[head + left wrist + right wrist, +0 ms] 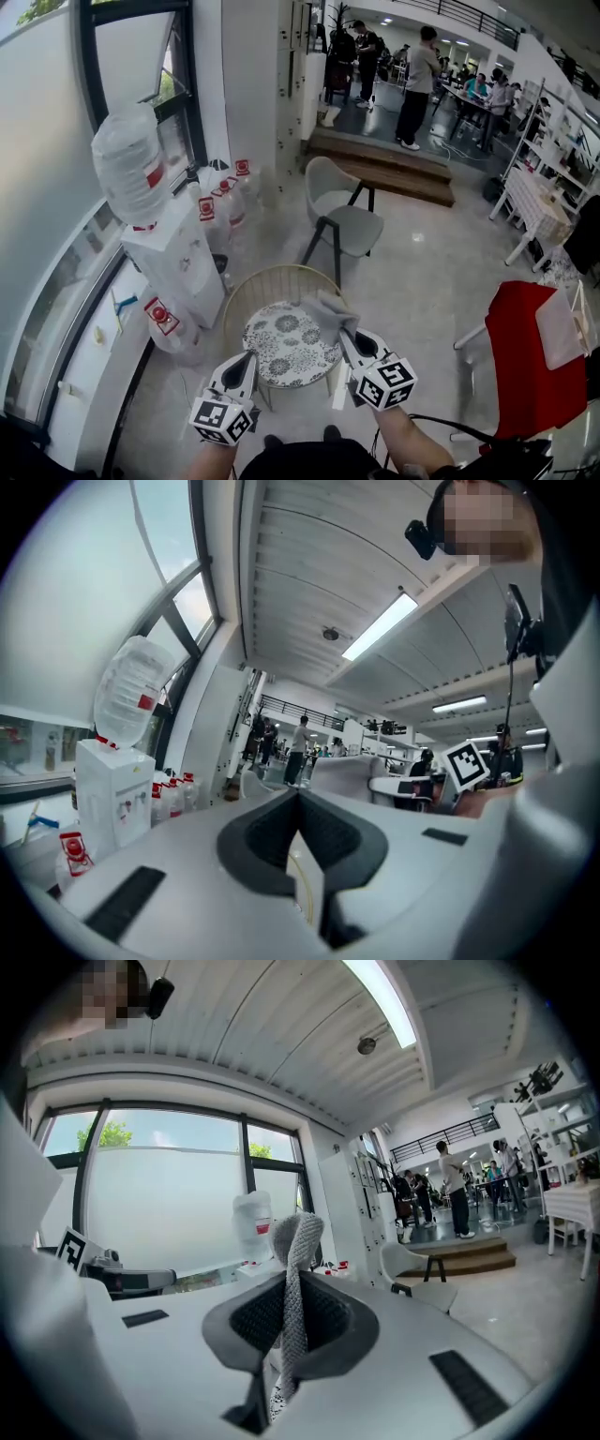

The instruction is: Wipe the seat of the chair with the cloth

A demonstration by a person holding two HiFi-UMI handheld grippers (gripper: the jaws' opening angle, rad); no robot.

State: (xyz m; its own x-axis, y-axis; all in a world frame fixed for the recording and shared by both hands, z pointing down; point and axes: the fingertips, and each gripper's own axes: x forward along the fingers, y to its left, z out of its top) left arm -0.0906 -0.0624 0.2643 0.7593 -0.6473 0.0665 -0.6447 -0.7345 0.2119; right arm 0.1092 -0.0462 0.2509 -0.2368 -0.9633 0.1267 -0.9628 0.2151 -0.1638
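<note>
Round wire-back chair (277,279) stood just ahead of me, floral seat (281,349) bare. Grey cloth (328,314) hung over the seat's right edge, pinched in my right gripper (347,337). Left gripper (244,364) had jaws together, empty. Wiping looked barely started; whole seat left.

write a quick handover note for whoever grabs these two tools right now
Left tool: jaws shut, nothing between them, held over the near left edge of the seat.
Right tool: shut on the grey knitted cloth, at the seat's right edge.
The round chair with a beige wire back stands directly ahead; its black-and-white floral seat lies below both tools.
Done: cloth is in hand at the chair.
Left: wipe the whole seat. I cannot tell whether the cloth touches it yet.
</note>
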